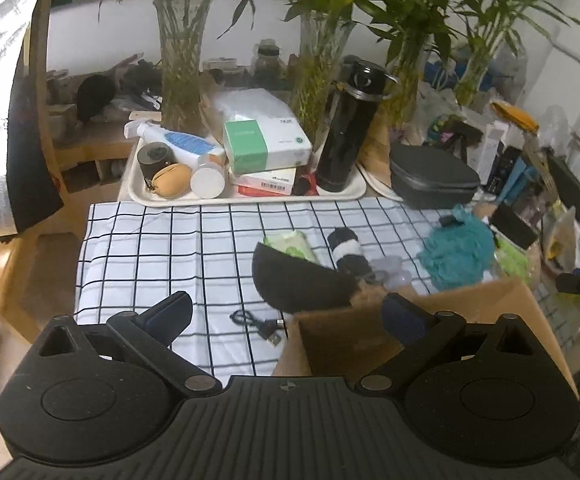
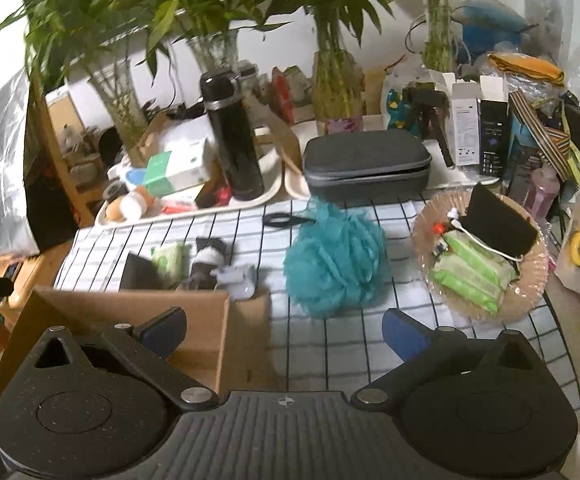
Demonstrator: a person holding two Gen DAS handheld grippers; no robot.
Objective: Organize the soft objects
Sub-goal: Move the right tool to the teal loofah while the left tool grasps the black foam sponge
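Left gripper (image 1: 287,312) is open, fingers spread wide, nothing between them, hovering over the near edge of the checked cloth (image 1: 149,240) and the rim of the cardboard box (image 1: 442,320). Right gripper (image 2: 283,328) is likewise open and empty, above the cloth between the box (image 2: 129,308) and the teal bath pouf (image 2: 334,256). Pouf sits on the cloth right of the box, just in front of the grey zip case (image 2: 366,160); in the left wrist view it shows at the far right (image 1: 456,254). Along the box's far edge: a dark curved soft item (image 1: 298,284) (blurred, cannot tell what it is, nor whether it rests on the rim or on the cloth), a green wipes pack (image 1: 290,242) just behind it, a rolled black-and-white sock (image 1: 348,250) beside that, and a pale lilac item (image 1: 390,272) touching the box corner. A black cable (image 1: 257,326) lies on the cloth near the left gripper's fingers. At right a glass plate (image 2: 538,276) holds green packs (image 2: 470,276), a black pouch (image 2: 498,224) and a white cable. Behind the cloth a tray (image 1: 249,196) carries a black flask (image 1: 348,128), boxes and bottles; bamboo in glass vases (image 1: 181,60) stands behind it.
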